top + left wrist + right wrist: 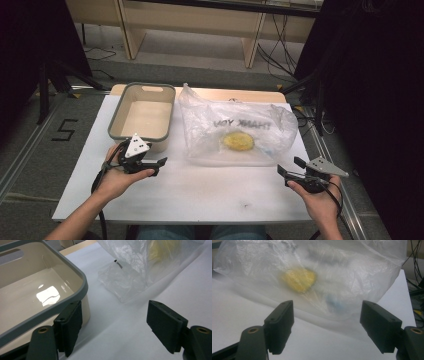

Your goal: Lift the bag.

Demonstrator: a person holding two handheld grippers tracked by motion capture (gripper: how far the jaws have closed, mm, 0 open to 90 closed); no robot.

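On white table (200, 195), plastic bag (235, 125) holding yellow item (238, 141), beige tub (142, 115) alongside.

overhead plus gripper close-ups (shared bag (235, 127))

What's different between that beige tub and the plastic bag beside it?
The tub is rigid, opaque beige with a grey rim, and nothing shows inside it; the plastic bag is thin, crumpled and see-through, with a yellow lump inside. The tub stands open at the top; the bag slumps flat and bears printed lettering. Both rest on the white table, apart from both claws.
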